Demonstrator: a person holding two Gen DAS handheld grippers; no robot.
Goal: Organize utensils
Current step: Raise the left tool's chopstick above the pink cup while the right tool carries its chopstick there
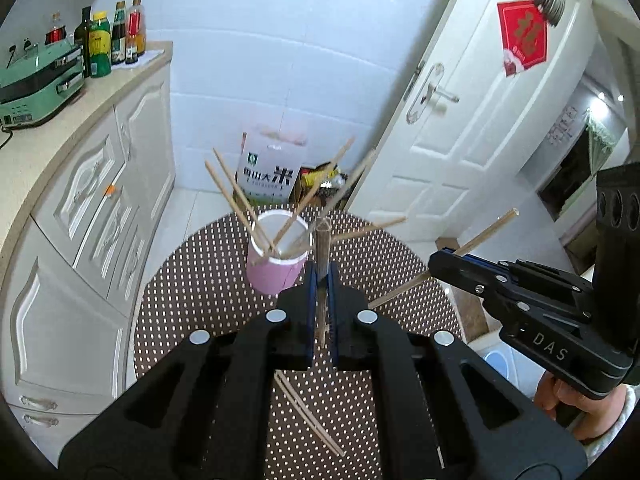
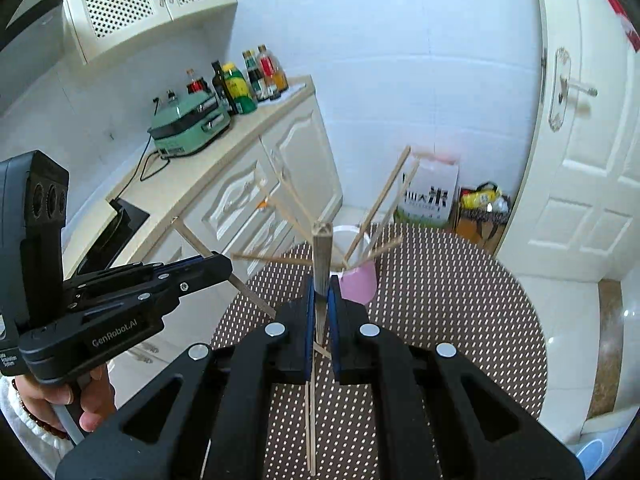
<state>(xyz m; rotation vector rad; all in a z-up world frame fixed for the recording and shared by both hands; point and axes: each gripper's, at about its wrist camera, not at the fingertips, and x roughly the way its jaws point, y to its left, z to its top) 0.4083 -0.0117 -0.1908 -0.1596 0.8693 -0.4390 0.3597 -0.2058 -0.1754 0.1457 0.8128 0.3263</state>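
A pink cup [image 1: 276, 270] stands on the round dotted table [image 1: 192, 280] with several wooden chopsticks fanning out of it. My left gripper [image 1: 322, 276] is shut on one chopstick [image 1: 322, 244], which points forward above the table just right of the cup. To the right, my right gripper [image 1: 438, 260] is shut on another chopstick [image 1: 488, 228] held slantwise. In the right wrist view, the right gripper [image 2: 321, 284] clamps its chopstick [image 2: 322, 252] in front of the cup [image 2: 360, 284]. The left gripper [image 2: 226, 264] is at the left. Two loose chopsticks [image 1: 308, 416] lie on the table below.
A cabinet counter [image 1: 44, 148] on the left carries a green appliance [image 1: 36, 84] and several bottles [image 1: 116, 36]. A rice bag [image 1: 268, 176] and boxes sit on the floor behind the table. A white door [image 1: 480, 120] stands at the right.
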